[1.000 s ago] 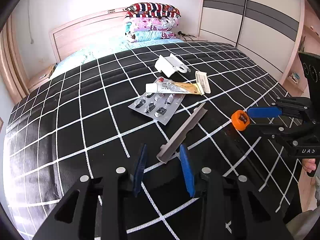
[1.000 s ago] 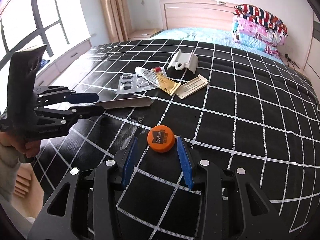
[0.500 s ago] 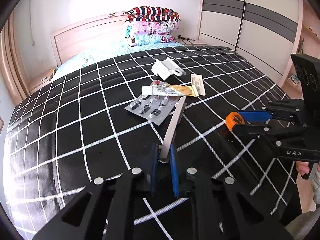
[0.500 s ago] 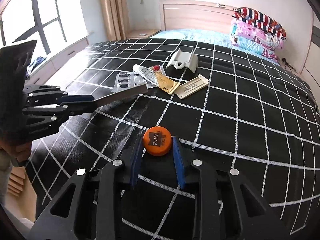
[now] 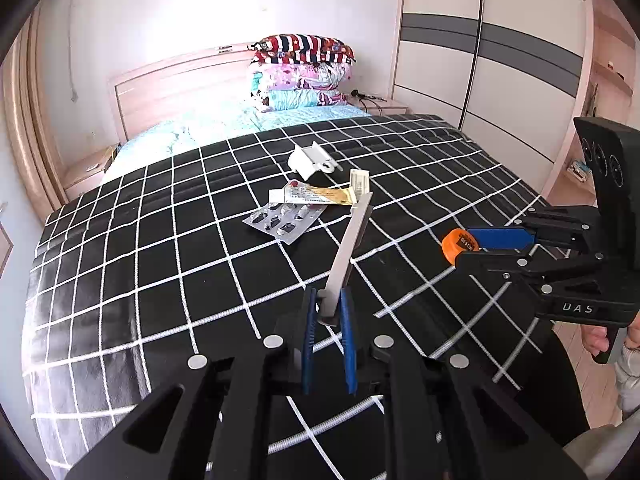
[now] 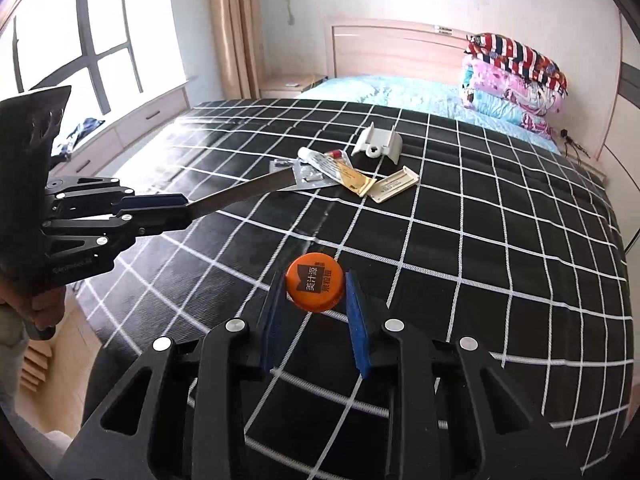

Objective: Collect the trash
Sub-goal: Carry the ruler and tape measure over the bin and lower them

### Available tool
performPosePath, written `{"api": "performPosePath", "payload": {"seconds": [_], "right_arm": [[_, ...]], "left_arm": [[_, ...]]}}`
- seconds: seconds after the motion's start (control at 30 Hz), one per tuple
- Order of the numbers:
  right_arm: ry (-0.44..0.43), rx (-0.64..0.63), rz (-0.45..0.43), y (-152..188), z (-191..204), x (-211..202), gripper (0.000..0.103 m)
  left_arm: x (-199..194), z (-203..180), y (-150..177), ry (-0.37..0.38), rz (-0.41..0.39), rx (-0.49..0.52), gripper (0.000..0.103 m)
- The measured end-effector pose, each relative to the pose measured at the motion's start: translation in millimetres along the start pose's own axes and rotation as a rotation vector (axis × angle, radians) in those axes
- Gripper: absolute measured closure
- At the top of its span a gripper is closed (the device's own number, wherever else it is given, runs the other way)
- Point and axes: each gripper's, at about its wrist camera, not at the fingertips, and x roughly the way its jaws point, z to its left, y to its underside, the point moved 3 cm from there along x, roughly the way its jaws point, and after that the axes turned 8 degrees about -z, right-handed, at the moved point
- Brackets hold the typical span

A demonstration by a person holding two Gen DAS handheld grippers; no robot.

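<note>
Grey strip: a long, flat grey strip (image 5: 352, 240) is pinched at its near end by the left claw (image 5: 329, 320). It juts forward and up over the bed, its far end above the other litter. It looks stiff and light, since it holds straight from one end. A grip nearer the middle would probably swing less.

Orange cap: a round orange bottle cap (image 6: 314, 287) with printed characters sits between the blue pads of the right claw (image 6: 316, 300), held across its rim and lifted off the cover. It seems hard, light and smooth-edged, so it could slip out if the squeeze loosens.

Left claw: closed narrow on the strip.

Right claw: closed on the cap, at about the cap's width.

Still on the bed: one silver blister pack (image 5: 284, 222), one squeezed ointment tube (image 5: 316, 196), one small flat cream box (image 6: 394, 184) and one white plastic bracket (image 5: 310, 162), clustered mid-bed, touching or overlapping.

How those will handle: the blister pack is thin and lies flat, likely hard to get under. The tube is soft and would give. The box is light and crushable. The bracket is rigid, with raised edges to grab.

Count: six pieces of trash in all, two held, four lying.

Bed: a black cover (image 5: 160, 280) with a white grid, a pale blue sheet at the head.

Pillows: three stacked against the headboard (image 5: 300, 70).

Bin: none in view.
</note>
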Motion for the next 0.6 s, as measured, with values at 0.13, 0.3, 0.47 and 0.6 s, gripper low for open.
{"api": "performPosePath", "payload": {"seconds": [0.13,0.3,0.47,0.6], "right_arm": [[-0.005,-0.007,-0.016,3.0,7.3,-15.0,0.073],[-0.006,-0.016,-0.038,7.2,15.1,-35.4,0.073],[-0.019,-0.015,-0.057,17.3,21.9,-57.0,0.073],[-0.031,-0.001,-0.056,33.2,23.5,-70.3,0.073]], "left_arm": [[-19.4,-7.4,1.3,-0.007,-0.021,0.0,0.091],[-41.8,-18.9,5.2,-0.01,-0.041,0.007,0.091],[-62.3,-32.5,12.1,-0.009,-0.055,0.017,0.091],[-75.4,-41.6,21.8,-0.008,-0.053,0.019,0.091]]}}
